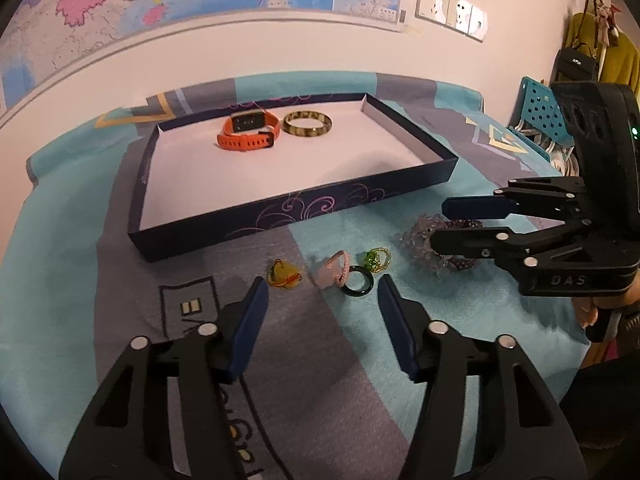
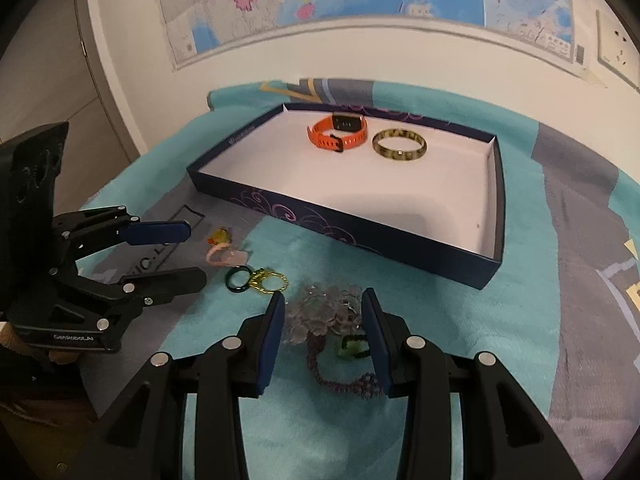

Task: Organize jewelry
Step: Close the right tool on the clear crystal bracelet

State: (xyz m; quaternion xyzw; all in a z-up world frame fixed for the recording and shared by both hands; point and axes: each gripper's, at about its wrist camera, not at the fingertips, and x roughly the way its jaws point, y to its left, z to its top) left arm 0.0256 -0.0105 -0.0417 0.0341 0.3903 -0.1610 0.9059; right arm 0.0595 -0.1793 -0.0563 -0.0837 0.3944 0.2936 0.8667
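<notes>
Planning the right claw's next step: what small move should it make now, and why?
Probably ease the right claw down and close: its jaws stand open around the clear bead bracelet, not yet gripping, while the tray holds only two pieces.

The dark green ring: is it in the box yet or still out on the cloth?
Out. The dark green ring lies on the cloth in front of the box, touching the pink ring. Only the orange watch and amber bangle are inside.

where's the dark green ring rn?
On the cloth in front of the box, not in it. In the left wrist view the dark green ring lies between the pink piece and the green-and-gold rings.
</notes>
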